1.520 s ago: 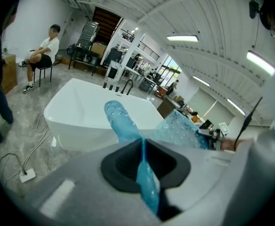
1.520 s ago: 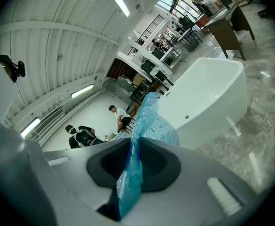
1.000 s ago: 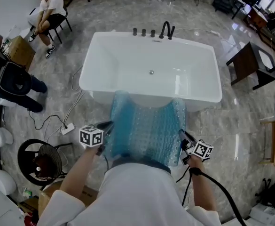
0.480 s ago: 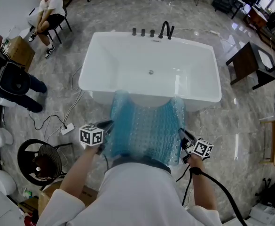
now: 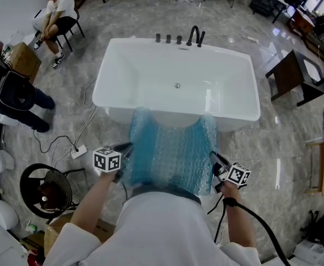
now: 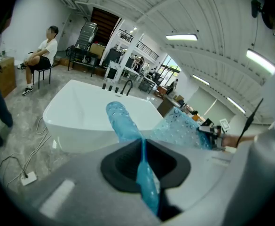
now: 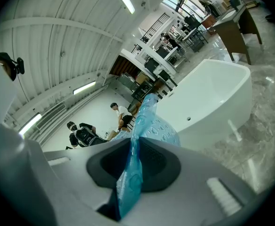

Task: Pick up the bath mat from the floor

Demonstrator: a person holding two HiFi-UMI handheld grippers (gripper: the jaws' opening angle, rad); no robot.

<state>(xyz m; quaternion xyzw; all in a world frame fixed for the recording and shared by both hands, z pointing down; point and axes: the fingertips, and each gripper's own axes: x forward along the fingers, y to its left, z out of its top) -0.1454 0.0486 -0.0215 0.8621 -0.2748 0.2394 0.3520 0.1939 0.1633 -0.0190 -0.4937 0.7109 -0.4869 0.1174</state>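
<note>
Left gripper (image 5: 126, 147) is clamped on the near left edge of the blue, bubble-textured bath mat (image 5: 170, 154); right gripper (image 5: 215, 159) pinches its near right edge. The mat is held spread between them, just on the near side of the white bathtub (image 5: 150, 76). Each gripper's cube shows black-and-white square markers.

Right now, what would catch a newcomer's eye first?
A bumpy blue bath mat is held up, spread between the left gripper and the right gripper, each shut on one edge. Behind it stands a large white bathtub with dark taps on its far rim.
</note>
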